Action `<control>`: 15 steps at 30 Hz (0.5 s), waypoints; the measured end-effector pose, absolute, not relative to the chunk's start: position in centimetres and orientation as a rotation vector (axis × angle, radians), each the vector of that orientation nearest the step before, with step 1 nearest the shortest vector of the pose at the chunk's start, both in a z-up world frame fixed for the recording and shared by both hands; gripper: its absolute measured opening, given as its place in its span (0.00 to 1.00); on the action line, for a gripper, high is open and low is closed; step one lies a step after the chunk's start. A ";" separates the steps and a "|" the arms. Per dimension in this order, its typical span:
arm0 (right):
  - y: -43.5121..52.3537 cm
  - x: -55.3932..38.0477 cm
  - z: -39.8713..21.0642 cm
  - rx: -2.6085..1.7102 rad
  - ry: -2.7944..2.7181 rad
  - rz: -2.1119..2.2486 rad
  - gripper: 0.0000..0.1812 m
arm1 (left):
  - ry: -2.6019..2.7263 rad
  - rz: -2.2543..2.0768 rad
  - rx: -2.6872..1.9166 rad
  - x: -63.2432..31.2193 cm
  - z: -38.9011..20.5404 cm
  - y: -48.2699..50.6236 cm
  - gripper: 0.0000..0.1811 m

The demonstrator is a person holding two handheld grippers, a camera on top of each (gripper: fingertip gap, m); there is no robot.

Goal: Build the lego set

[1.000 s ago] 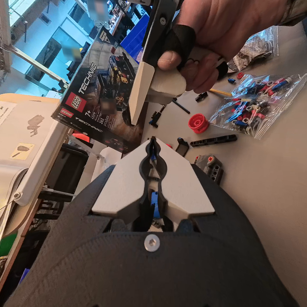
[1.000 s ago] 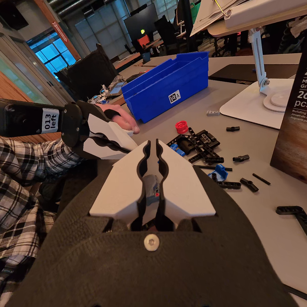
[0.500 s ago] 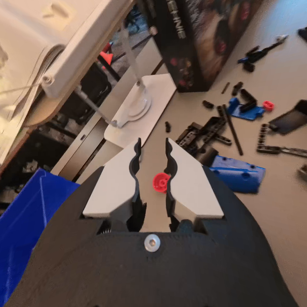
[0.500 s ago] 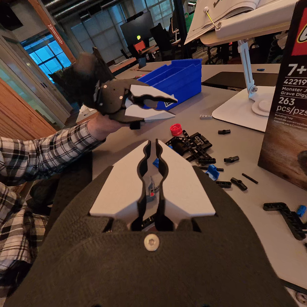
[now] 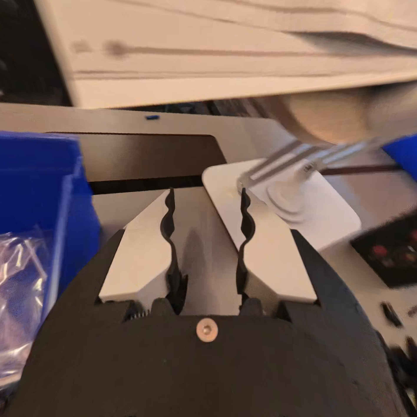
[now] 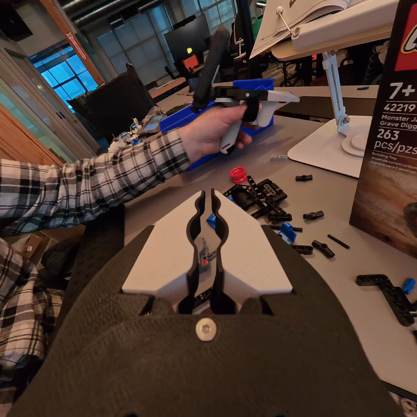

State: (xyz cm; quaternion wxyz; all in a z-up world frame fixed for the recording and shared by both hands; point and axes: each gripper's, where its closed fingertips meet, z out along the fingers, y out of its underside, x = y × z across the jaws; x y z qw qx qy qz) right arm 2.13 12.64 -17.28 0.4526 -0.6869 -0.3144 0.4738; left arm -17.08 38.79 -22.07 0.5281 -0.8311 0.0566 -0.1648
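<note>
Your left tongs (image 5: 206, 191) gape empty beside the blue bin (image 5: 33, 180). Your right tongs (image 6: 208, 194) pinch a grey lego piece (image 6: 204, 256), near the black lego assembly (image 6: 259, 198) on the desk (image 6: 352, 297).

Glossy red plastic wheel (image 6: 238, 174); matt grey tabletop (image 6: 338, 282); checked cloth sleeve (image 6: 90, 185), left of frame; crinkled clear plastic bag (image 5: 20, 282).
</note>
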 end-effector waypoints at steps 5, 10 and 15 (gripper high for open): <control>12.3 1.7 -17.4 -1.697 -0.797 1.186 0.02 | 0.088 -0.202 -2.005 -19.7 -24.2 42.1 0.28; 12.2 1.8 -17.1 -1.684 -0.788 1.199 0.02 | 0.023 -0.056 -1.958 -22.9 -23.8 47.0 0.21; 12.4 2.0 -17.1 -1.685 -0.769 1.217 0.02 | -0.104 -0.116 -2.008 -25.3 -24.6 51.9 0.20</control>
